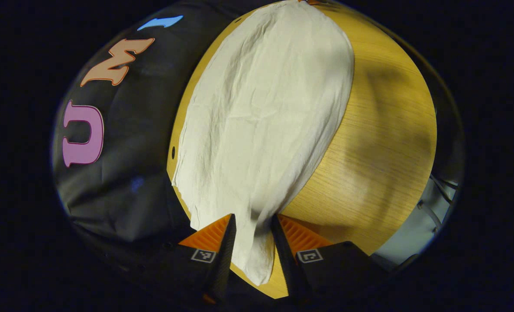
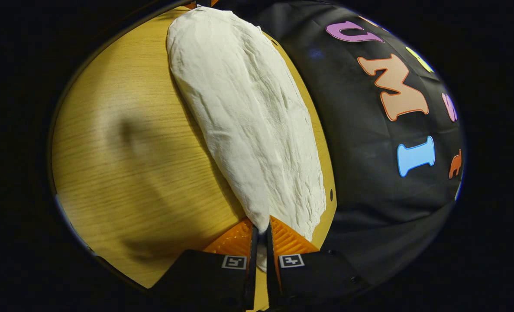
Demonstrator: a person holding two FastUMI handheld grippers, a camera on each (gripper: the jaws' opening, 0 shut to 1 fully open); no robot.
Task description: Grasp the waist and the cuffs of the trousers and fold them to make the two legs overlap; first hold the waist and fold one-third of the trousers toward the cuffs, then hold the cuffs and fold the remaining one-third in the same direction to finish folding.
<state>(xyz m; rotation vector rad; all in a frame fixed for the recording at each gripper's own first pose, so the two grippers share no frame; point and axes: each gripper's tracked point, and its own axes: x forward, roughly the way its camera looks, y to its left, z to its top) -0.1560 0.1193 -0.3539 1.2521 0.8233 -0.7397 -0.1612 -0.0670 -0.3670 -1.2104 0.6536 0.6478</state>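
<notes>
In the left gripper view we see the white trousers (image 1: pixel 261 117) lying lengthwise on the wooden table (image 1: pixel 382 143), running from the near edge to the far edge. The left gripper (image 1: pixel 253 225) has its fingers apart, one on each side of the near end of the fabric. A strip of cloth passes between them and hangs over the table edge. We cannot tell whether either finger touches the cloth.

In the right gripper view the trousers (image 2: pixel 248 112) lie along the side of the table (image 2: pixel 127 147) nearest the booth's black cloth wall (image 2: pixel 369 173). The fabric is creased over its whole length. The right gripper (image 2: pixel 262 236) has its fingers drawn close together, clamped on a narrow corner of the trousers at the near end. A small tab of cloth shows in the slit between the fingers.

A dark shadow falls on the bare wood beside the trousers.
</notes>
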